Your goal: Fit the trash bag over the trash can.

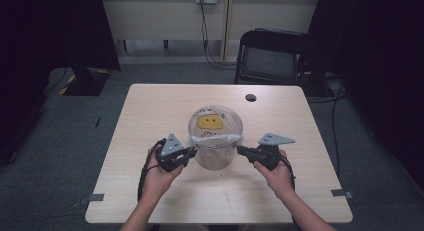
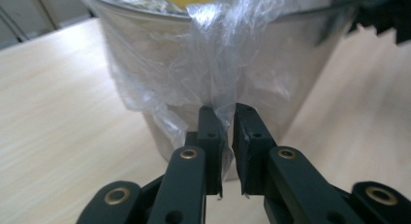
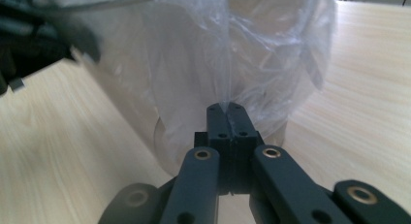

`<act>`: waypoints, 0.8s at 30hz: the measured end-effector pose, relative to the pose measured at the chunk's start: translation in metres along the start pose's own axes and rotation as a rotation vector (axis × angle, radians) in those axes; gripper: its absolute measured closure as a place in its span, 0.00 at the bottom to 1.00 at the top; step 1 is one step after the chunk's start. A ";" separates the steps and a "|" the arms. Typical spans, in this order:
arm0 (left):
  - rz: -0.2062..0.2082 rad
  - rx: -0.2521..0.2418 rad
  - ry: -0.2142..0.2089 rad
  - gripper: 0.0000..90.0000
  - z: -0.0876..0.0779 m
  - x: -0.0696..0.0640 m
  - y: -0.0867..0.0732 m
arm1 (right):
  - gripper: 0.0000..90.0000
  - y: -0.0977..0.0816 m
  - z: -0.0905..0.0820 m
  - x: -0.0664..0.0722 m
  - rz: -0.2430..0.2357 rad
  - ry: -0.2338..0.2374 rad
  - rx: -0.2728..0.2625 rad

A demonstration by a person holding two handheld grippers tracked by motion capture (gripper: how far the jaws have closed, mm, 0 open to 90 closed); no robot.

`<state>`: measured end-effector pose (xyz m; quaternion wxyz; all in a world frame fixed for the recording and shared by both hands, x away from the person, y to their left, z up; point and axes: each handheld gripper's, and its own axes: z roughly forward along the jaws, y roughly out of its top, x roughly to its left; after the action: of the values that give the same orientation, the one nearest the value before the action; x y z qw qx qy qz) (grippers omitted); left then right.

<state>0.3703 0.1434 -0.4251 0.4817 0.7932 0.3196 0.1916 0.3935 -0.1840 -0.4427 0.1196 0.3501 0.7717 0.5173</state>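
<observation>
Clear plastic bag (image 1: 216,137) gripped at a bucket's (image 1: 215,153) sides.
Film is pinched flat by the fully closed right gripper (image 3: 227,109); the left gripper (image 2: 225,112) is parted slightly, film lying loose between.

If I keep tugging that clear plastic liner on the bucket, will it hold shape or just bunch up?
The plastic liner is thin and wrinkled, so it will likely bunch and stretch. It could tear where the right tool pinches it. The bucket looks light and may tip.

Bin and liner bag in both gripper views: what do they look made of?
The bin looks like clear, glossy hard plastic: the table shows through its smooth wall. The liner bag looks like thin, transparent plastic film, crinkled, gathered into folds and draped over the rim.
</observation>
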 end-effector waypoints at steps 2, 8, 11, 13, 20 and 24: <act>-0.015 -0.018 -0.010 0.97 -0.005 0.004 -0.002 | 1.00 0.003 0.003 0.003 -0.054 -0.010 0.013; -0.013 -0.050 -0.051 1.00 -0.015 0.000 -0.001 | 1.00 0.001 0.001 -0.008 -0.090 -0.037 0.042; 0.018 -0.072 -0.057 1.00 -0.018 -0.005 0.000 | 1.00 -0.003 0.006 -0.013 -0.081 -0.042 0.036; 0.030 -0.073 -0.079 1.00 -0.017 -0.008 0.000 | 1.00 -0.004 0.010 -0.016 -0.065 -0.038 0.031; 0.082 0.018 -0.060 1.00 0.002 -0.011 -0.003 | 1.00 0.001 0.009 -0.017 -0.052 -0.044 0.031; 0.057 0.039 -0.045 1.00 0.005 -0.007 -0.006 | 1.00 0.001 0.000 -0.017 -0.041 -0.033 0.015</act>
<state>0.3667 0.1377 -0.4327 0.4676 0.8153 0.2897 0.1808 0.4066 -0.1947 -0.4449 0.1401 0.3436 0.7805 0.5031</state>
